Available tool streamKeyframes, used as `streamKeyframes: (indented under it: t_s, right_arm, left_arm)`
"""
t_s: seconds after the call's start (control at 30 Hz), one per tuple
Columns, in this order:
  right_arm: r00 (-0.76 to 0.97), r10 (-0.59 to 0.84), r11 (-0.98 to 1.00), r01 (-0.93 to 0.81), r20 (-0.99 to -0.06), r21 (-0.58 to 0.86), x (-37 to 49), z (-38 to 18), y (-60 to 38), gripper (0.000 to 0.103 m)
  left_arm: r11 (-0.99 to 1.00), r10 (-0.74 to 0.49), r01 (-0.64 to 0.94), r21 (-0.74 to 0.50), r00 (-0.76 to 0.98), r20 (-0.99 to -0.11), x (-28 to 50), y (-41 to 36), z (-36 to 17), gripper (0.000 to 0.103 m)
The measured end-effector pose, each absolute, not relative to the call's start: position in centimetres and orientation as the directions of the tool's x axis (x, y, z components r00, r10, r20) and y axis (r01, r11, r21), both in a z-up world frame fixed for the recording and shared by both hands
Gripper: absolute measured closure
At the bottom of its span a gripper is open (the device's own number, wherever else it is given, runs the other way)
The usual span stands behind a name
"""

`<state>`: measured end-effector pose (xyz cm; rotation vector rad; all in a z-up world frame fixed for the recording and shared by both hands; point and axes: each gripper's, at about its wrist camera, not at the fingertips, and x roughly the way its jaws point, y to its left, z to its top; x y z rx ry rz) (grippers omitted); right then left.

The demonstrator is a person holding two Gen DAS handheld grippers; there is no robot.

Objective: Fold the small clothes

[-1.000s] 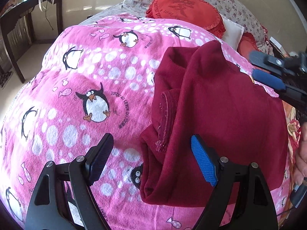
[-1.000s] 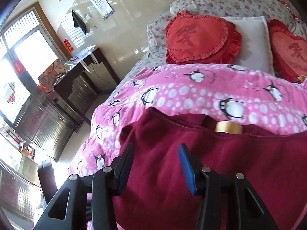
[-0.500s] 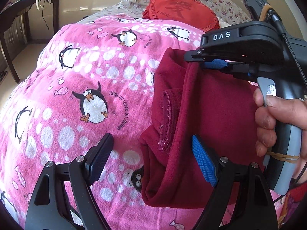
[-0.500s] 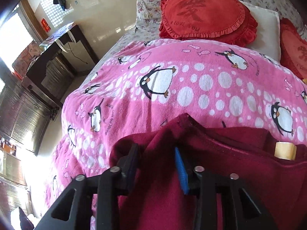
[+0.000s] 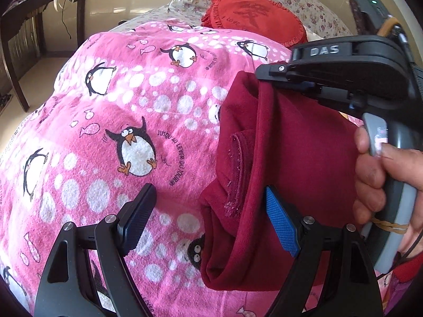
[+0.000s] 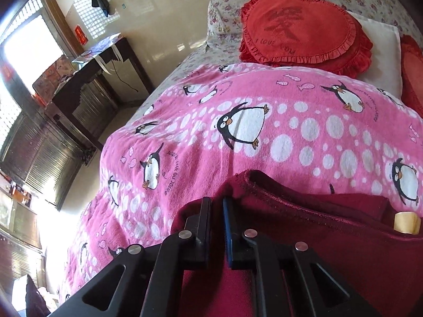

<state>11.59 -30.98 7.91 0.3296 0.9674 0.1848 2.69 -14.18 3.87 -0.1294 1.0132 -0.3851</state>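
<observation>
Dark red garment lying part-folded on the pink blanket; right gripper just closed, pinching its far corner; left gripper wide open, empty, straddling near edge; folding unfinished.

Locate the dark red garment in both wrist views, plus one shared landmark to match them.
Left wrist: dark red garment fills centre-right, its far corner pinched by the right tool; the left tool stands open at its near edge.
Right wrist: the garment spans bottom centre to right, under the right tool.
Shared landmark: red heart cushion at the bed's head.
</observation>
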Motion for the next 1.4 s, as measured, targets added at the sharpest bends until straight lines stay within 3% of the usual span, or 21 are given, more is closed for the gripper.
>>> streamKeyframes:
  t_s: [0.13,0.3,0.47,0.7,1.0,1.17,1.4]
  right_arm:
    - [0.565,0.362,0.906,-0.028,-0.741,0.421,8.3,9.9,-33.0,0.088]
    - [0.639,0.274,0.917,0.051,-0.719,0.395,3.8,11.2,-37.8,0.088]
    - [0.615,0.151,0.916,0.209,-0.774,0.344,3.1,8.6,-42.7,0.088]
    - [0.633,0.109,0.930,0.207,-0.766,0.303,4.5,6.5,-43.4,0.090]
    - [0.667,0.174,0.928,0.135,-0.725,0.346,0.7,10.1,-42.7,0.089]
    - [0.582,0.168,0.953,0.109,-0.795,0.281,1.5,7.0,-41.0,0.089]
    - [0.577,0.205,0.920,0.161,-0.791,0.357,2.2,7.6,-41.3,0.086]
  left_arm:
    - [0.925,-0.373,0.255,-0.281,0.469,-0.801,2.9,-14.3,3.7,0.020]
    - [0.925,-0.373,0.256,-0.281,0.469,-0.801,2.8,-14.2,3.6,0.020]
    - [0.928,-0.366,0.256,-0.272,0.469,-0.804,2.9,-14.5,3.5,0.020]
    - [0.931,-0.357,0.246,-0.270,0.458,-0.814,3.1,-14.8,3.7,0.020]
    - [0.929,-0.367,0.216,-0.300,0.458,-0.810,2.4,-13.8,3.7,0.020]
    - [0.933,-0.358,0.205,-0.296,0.457,-0.814,2.0,-13.9,3.7,0.020]
    - [0.931,-0.364,0.202,-0.304,0.450,-0.816,1.4,-13.7,3.6,0.020]
